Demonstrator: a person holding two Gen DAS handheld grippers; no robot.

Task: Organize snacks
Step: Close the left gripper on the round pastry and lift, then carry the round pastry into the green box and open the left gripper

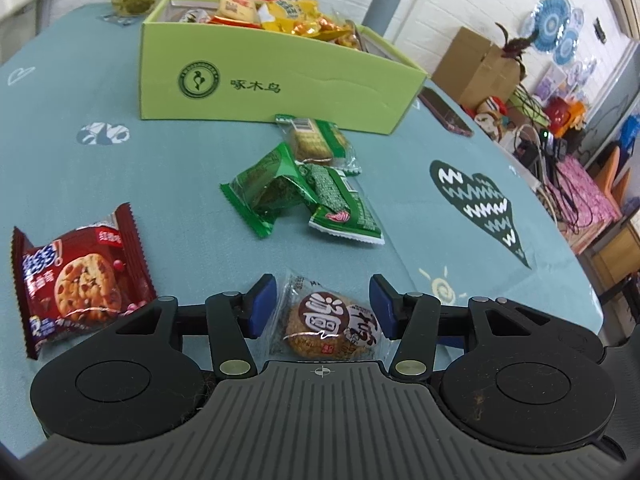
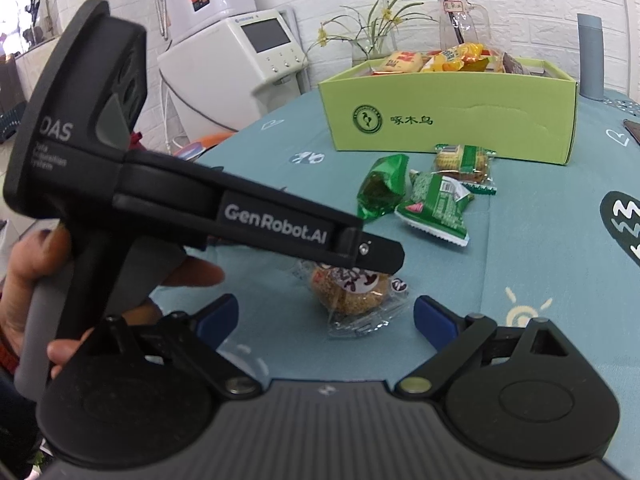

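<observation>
The left gripper (image 1: 323,307) is closed around a round cake in clear wrap (image 1: 330,330), its blue pads at the wrapper's edges; whether they press cannot be told. The right gripper (image 2: 325,317) is held wide open, nothing gripped. Three green packets (image 1: 308,184) are seen farther off, a red cookie packet (image 1: 82,280) at the left, and the green box (image 1: 280,80) beyond.

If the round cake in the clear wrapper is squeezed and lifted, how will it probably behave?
The round cake looks crumbly, so a hard squeeze by the left hand-held gripper may crack it. Its clear wrapper looks loose and glossy, so the film could slip or crinkle first. It is small and probably light, lying flat, unlikely to roll.
</observation>
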